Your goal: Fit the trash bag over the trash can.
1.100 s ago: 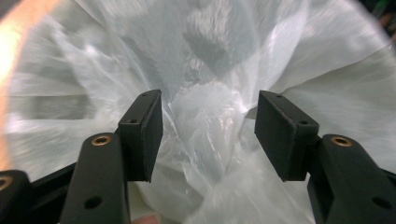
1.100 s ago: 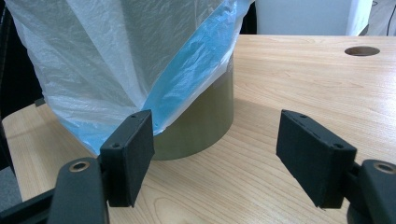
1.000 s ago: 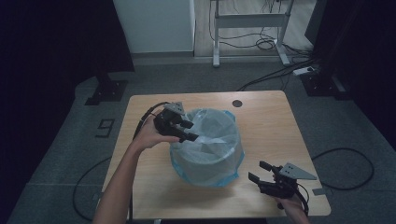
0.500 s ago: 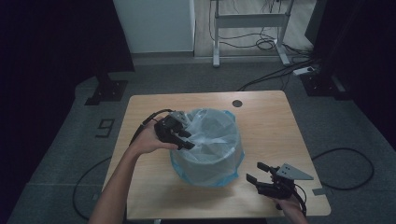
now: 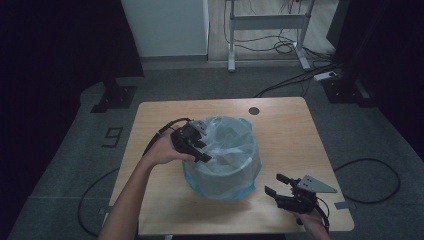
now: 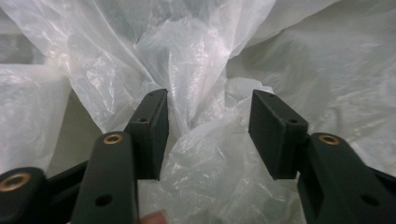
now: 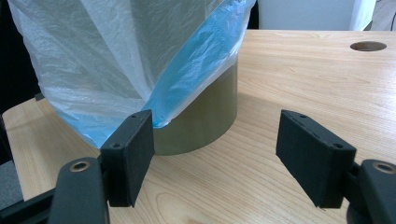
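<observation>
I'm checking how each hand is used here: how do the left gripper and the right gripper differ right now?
The left gripper reaches into the plastic bag lining the bin, with film bunched between its jaws; the right gripper sits apart by the table's near edge with nothing between its jaws. The left's jaws have just been opening. Both stand open.

High view: overhead, facing forward and down on table, distant. Left gripper view: close, inside plastic bag. Right gripper view: low, level, near bin. Bag shared by all.
</observation>
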The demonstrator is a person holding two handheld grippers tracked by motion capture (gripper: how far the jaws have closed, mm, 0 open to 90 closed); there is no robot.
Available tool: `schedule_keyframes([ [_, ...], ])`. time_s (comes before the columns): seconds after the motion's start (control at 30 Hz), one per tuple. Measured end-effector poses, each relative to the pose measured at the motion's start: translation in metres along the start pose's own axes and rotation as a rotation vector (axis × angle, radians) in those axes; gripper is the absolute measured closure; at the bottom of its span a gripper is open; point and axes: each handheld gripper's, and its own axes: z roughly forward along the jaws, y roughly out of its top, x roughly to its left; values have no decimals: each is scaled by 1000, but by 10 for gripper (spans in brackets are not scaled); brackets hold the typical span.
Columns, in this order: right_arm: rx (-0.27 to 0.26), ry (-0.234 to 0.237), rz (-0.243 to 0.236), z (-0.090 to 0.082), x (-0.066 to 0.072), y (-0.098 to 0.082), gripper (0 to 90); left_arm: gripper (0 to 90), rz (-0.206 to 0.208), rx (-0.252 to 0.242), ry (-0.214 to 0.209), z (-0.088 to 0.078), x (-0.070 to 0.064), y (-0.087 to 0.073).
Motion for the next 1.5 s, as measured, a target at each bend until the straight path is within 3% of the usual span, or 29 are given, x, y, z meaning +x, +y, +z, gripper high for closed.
schedule_keyframes([
  [0.23, 1, -1, -2, 1, 0, 0, 272, 439, -9, -117, -2, -23, 3, -3],
  [0.47, 1, 1, -1, 1, 0, 0, 272, 426, -13, -164, 4, -29, 9, 13],
  [0.77, -8, 3, 8, -1, -2, 1, 272, 428, -9, -159, -15, -16, 15, 44],
  [1.07, -11, 3, 12, -3, -3, 1, 272, 435, -7, -143, -25, 7, 18, 67],
  [1.5, -7, 5, 9, -2, -2, 0, 272, 437, 10, -54, -16, 44, 11, 87],
])
